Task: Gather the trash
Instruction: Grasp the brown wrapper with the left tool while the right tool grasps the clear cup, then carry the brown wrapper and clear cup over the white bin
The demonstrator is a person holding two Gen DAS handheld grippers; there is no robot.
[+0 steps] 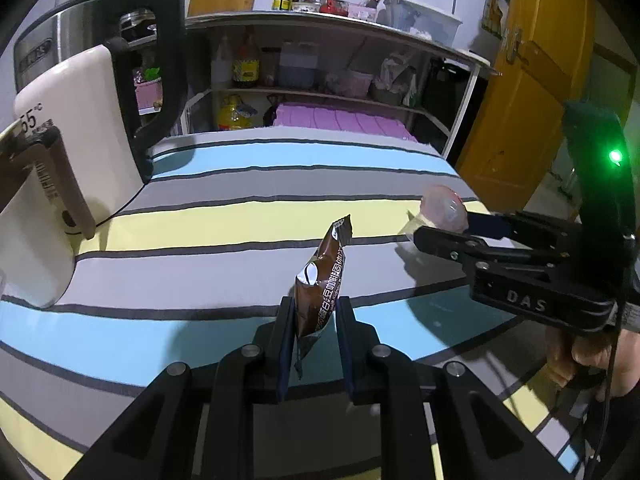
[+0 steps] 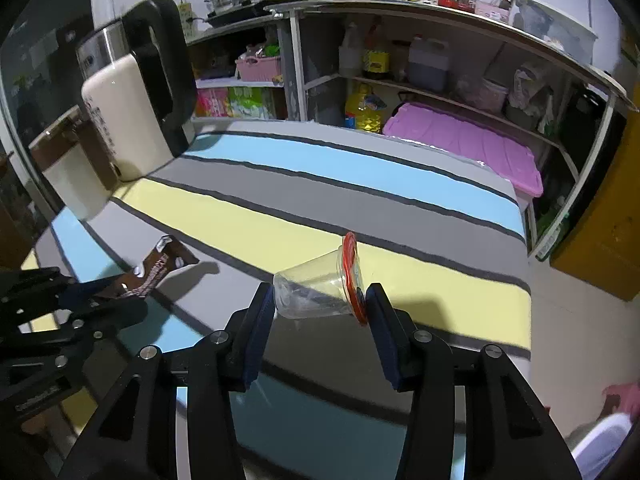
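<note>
A brown snack wrapper (image 1: 320, 280) stands on edge between the fingers of my left gripper (image 1: 314, 316), which is shut on it above the striped tablecloth (image 1: 224, 216). The wrapper also shows in the right wrist view (image 2: 156, 270), held by the left gripper (image 2: 120, 292). A clear plastic cup with a red rim (image 2: 320, 284) lies sideways between the fingers of my right gripper (image 2: 320, 300), which is shut on it. The cup (image 1: 444, 208) and right gripper (image 1: 448, 226) also show at the right of the left wrist view.
A cream electric kettle with a black handle (image 1: 100, 120) and a cream box (image 1: 32, 220) stand at the table's left. Behind the table is a shelf unit (image 1: 320, 60) with bottles and a purple bin (image 2: 464, 144). A yellow door (image 1: 532, 80) is at right.
</note>
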